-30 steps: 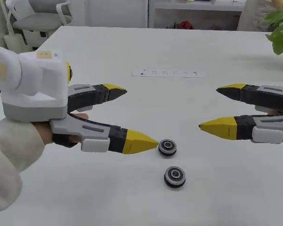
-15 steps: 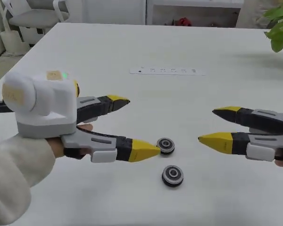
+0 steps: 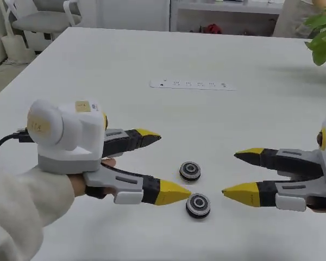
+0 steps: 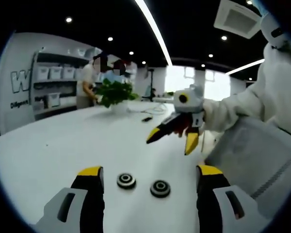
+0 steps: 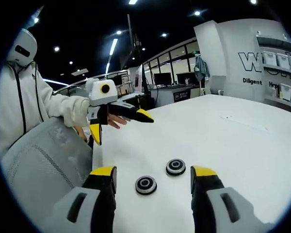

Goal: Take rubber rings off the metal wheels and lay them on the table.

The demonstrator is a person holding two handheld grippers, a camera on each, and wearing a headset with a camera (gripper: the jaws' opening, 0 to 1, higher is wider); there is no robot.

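In the head view, the left gripper sits at the left of the frame, held in a hand with a pale sleeve, its yellow-tipped jaws spread wide with nothing between them. The right gripper comes in from the right edge, jaws also parted and empty. On the white table, in the lower middle of the frame, lie the first metal wheel and, just below it, the second metal wheel. They are near each other but apart, and each has a dark rubber ring around its rim. The second wheel lies between the two lower jaw tips, and neither tip touches it. A white power strip lies higher up the table, a potted plant is at the upper right and a chair at the upper left.

In the left gripper view, the left gripper rises from the bottom with its jaws wide apart. Both wheels lie flat on the table between them, the first metal wheel to the left and the second metal wheel to the right. Above them the right gripper hangs over the table, open. The plant stands left of centre.

In the right gripper view, the right gripper is open at the bottom. The second metal wheel and the first metal wheel lie between its jaws, untouched. The left gripper is at the upper left, open.
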